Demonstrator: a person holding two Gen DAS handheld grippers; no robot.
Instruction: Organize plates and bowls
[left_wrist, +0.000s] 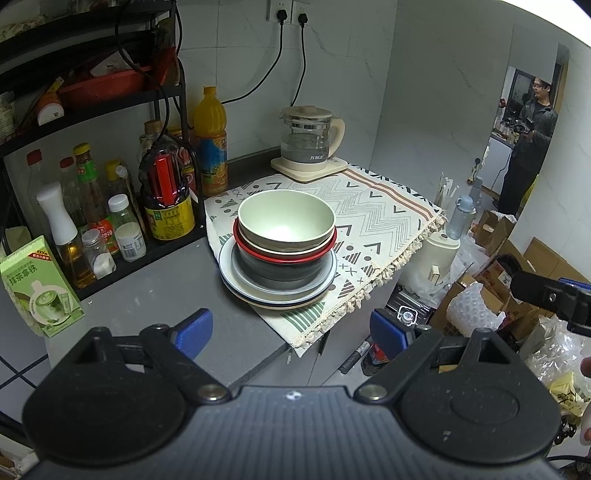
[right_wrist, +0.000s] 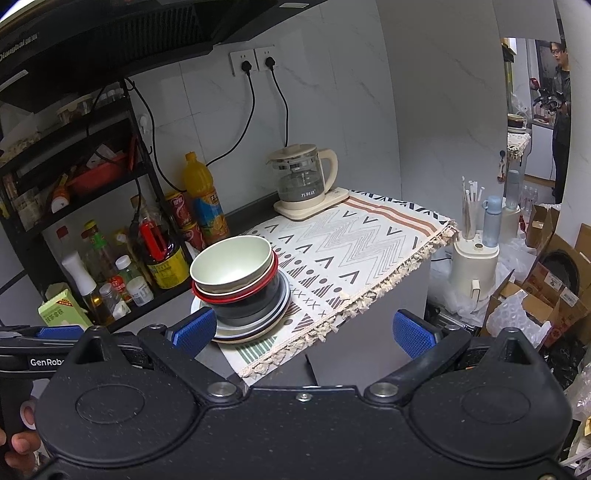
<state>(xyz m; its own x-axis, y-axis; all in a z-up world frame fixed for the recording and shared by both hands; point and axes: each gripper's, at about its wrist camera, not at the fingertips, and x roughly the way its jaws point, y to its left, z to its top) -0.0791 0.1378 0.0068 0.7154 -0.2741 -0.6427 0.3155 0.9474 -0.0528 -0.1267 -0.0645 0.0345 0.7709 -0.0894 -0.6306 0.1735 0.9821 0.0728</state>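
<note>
One stack of dishes stands at the left edge of a patterned cloth (left_wrist: 373, 221) (right_wrist: 354, 240) on a grey counter. On top is a pale green bowl (left_wrist: 286, 218) (right_wrist: 232, 264), nested in a red-rimmed bowl (left_wrist: 284, 254) (right_wrist: 236, 293) and a dark bowl (left_wrist: 284, 273) (right_wrist: 247, 310). Under them lie several plates (left_wrist: 277, 295) (right_wrist: 255, 330). My left gripper (left_wrist: 291, 332) hovers open in front of the stack, holding nothing. My right gripper (right_wrist: 304, 330) is open too, its left pad beside the plates in the image. The right gripper's arm (left_wrist: 554, 295) shows at the left wrist view's right edge.
A black rack of bottles (left_wrist: 110, 206) (right_wrist: 122, 258) and a green carton (left_wrist: 40, 288) (right_wrist: 61, 306) stand left of the stack. A glass kettle (left_wrist: 310, 140) (right_wrist: 306, 181) sits at the back of the cloth. Boxes (right_wrist: 546, 288) clutter the floor at right. A person (left_wrist: 532, 140) stands in the far doorway.
</note>
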